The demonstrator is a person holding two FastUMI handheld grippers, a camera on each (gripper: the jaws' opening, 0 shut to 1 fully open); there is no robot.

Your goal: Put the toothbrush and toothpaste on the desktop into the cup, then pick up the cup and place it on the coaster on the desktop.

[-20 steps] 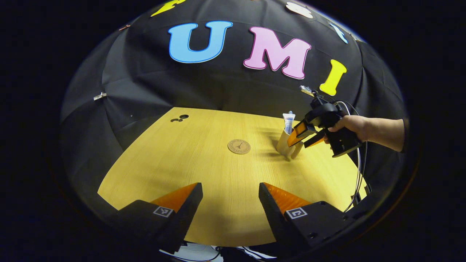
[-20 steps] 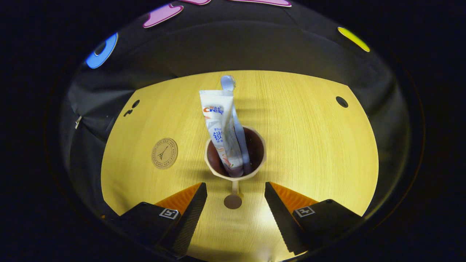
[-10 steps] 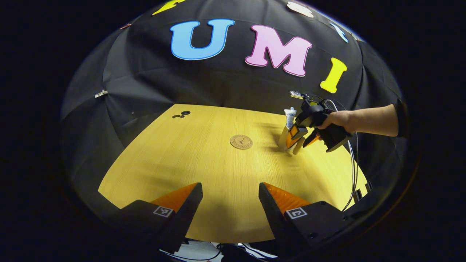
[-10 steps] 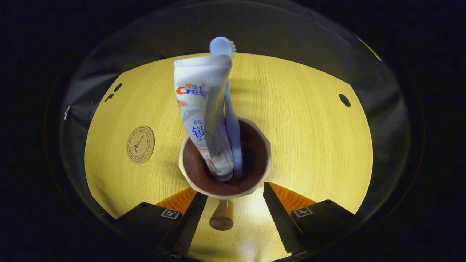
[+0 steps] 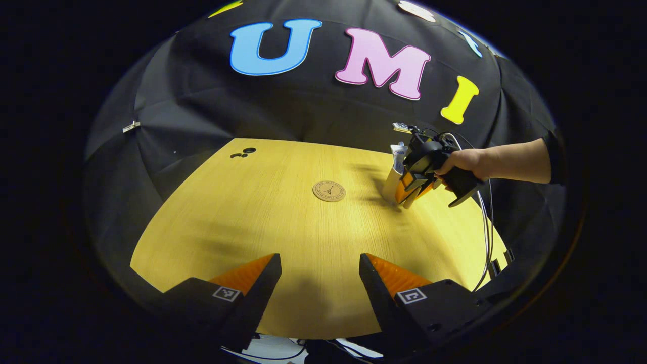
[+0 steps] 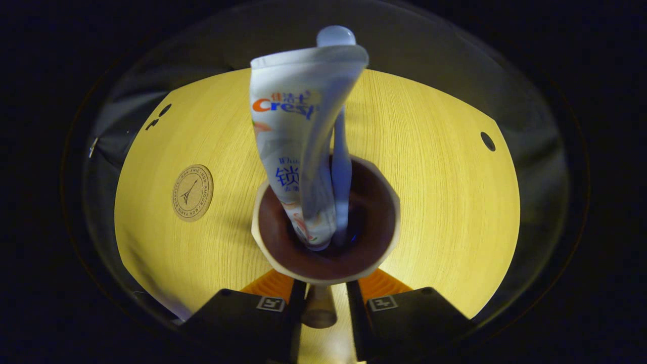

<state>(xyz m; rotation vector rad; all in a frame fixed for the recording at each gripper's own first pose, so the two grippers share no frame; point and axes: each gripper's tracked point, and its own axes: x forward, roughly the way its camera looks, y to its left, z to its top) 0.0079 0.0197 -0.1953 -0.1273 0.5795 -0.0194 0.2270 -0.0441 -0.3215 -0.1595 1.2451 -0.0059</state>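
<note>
The right gripper (image 6: 321,303) sits at the bottom centre of the right gripper view with its two fingers drawn close together around the cup's handle (image 6: 318,309), a short stub that sticks out toward the camera below the rim. Both fingers appear to press on it, so I judge the grasp to be made. The cup (image 6: 326,237) fills the middle of that view, standing on the wooden desktop (image 6: 445,192), with the toothpaste (image 6: 298,146) and the toothbrush (image 6: 341,167) upright inside it, their tops reaching the upper centre of the frame. The coaster (image 6: 192,193) lies flat at centre left, apart from the cup.

In the left gripper view, the left gripper (image 5: 320,275) hangs at the bottom centre with its fingers wide apart and nothing between them. The same cup (image 5: 391,183) stands right of centre, the right gripper (image 5: 413,184) against it, held by a hand (image 5: 462,162) reaching in from the right edge. The coaster (image 5: 329,191) lies just left of the cup, in the middle of the frame.

The loading step looks finished, and the step in hand is picking up the cup. The next move calls for a level lift by the handle, a short carry toward the coaster, and a centred set-down. Because the contents are tall and lean, tilting could tip them out.
</note>
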